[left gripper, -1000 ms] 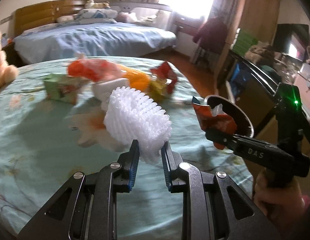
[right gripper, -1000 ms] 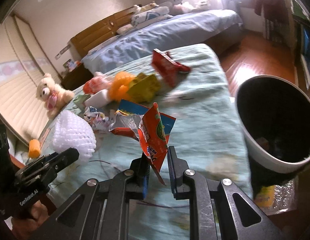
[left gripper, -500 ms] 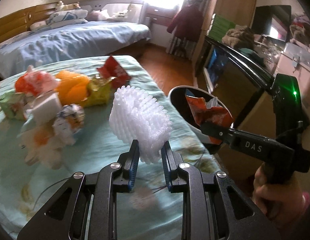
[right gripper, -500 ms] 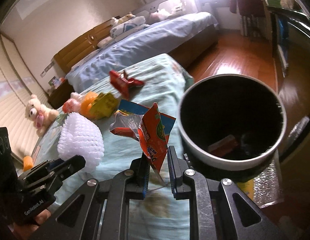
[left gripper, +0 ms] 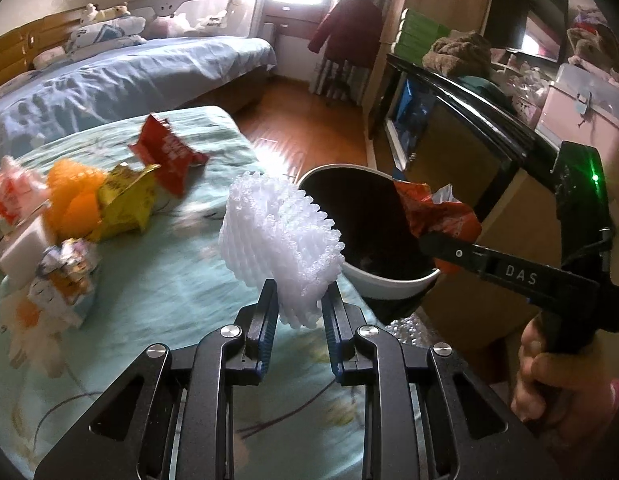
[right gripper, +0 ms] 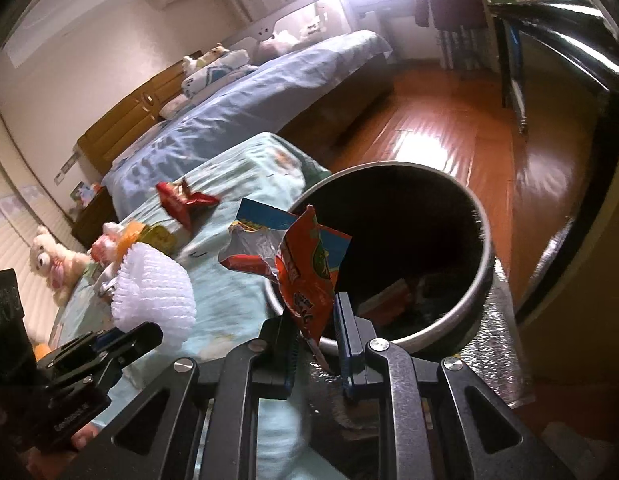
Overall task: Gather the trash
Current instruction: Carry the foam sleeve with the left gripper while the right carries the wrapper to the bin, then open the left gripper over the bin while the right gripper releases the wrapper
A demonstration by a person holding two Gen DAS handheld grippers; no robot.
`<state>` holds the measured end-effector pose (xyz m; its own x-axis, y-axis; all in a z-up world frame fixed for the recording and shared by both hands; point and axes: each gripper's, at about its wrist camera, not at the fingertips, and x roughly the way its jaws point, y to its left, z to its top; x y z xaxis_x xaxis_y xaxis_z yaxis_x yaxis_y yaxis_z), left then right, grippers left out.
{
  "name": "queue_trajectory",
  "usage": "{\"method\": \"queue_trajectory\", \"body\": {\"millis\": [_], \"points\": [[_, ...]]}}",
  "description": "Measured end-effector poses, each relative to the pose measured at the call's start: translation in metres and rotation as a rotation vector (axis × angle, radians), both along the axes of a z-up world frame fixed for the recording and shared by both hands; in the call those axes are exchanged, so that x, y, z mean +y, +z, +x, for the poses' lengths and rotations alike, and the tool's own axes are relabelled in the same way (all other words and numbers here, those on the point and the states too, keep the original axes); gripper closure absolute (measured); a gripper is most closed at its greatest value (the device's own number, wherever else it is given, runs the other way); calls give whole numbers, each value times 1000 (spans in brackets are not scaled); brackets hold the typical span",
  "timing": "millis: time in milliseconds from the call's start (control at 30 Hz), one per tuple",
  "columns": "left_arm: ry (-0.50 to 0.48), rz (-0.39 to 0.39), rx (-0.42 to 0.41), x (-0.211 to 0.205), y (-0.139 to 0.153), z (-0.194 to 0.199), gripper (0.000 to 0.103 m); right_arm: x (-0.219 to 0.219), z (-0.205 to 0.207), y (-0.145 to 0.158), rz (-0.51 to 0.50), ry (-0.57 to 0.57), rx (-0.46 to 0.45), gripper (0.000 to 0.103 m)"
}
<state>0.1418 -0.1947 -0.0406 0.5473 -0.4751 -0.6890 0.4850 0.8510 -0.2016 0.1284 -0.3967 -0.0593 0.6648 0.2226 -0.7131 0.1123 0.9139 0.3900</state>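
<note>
Far left on bed (left gripper: 161, 280): trash pile not yet collected — pale box (left gripper: 23, 248), crumpled printed wrapper (left gripper: 67, 280), orange net (left gripper: 75, 200), yellow wrapper (left gripper: 127, 200), red wrapper (left gripper: 167, 152) w/ jagged edge. All well apart from the bin.

Centre: left gripper (left gripper: 299, 312) clamped on white foam net (left gripper: 281, 240), held up off the bed, near-left of bin rim. Soft mesh, prob springs back once freed.

Right: right gripper (right gripper: 315, 332) pinching orange snack bag (right gripper: 305, 268) by its lower edge, bag upright above the near rim. Black bin w/ white rim (right gripper: 461, 312) just off bed corner, some trash already at bottom.

Step in hand, by the look: carry-to-bin, both loads at the drop point. Next calls for nudging each load fwd past the rim, then spreading fingers; bag first, closer.

In the way: grippers close together over one opening, could bump. Foam net wide, may catch the rim & bounce onto bed or floor (right gripper: 429, 120). Dark cabinet (left gripper: 449, 128) just right of bin, little room that side.
</note>
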Motion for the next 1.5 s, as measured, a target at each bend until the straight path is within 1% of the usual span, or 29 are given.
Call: {"method": "queue_trajectory", "body": {"millis": [200,467,933,1200,1233,1267,1300,1333,1367,1400,1433,1467,1500], "points": [[-32,5,6,-19,2,7,82,-16,3,-4,4,-35,13,86],[-73,18,-7,-43,5,14,82,-31,10,-11,7,-62,30,86],[-109,13,50,-70,-6,39,81,-49,24,-23,1,-88,61,85],[-118,20,60,-80,-12,47,80,-53,30,-26,1,-94,77,82],[-117,19,60,-80,-12,47,79,-53,30,-26,1,-94,78,82],[-116,20,61,-80,-12,48,74,-54,31,-26,1,-93,79,82],[-117,20,64,-81,-12,48,72,-54,32,-26,3,-92,79,81],[-118,20,64,-81,-12,48,66,-55,32,-26,2,-95,80,79],[-116,23,62,-81,-12,48,60,-56,32,-26,2,-98,81,71],[-114,26,59,-82,-11,47,57,-57,32,-26,6,-101,77,65],[-111,29,55,-81,-11,47,51,-57,32,-25,8,-103,72,53],[-106,29,50,-80,-11,46,47,-57,32,-25,6,-106,67,50],[-99,29,49,-77,-11,45,45,-56,32,-24,7,-106,65,49]]}}
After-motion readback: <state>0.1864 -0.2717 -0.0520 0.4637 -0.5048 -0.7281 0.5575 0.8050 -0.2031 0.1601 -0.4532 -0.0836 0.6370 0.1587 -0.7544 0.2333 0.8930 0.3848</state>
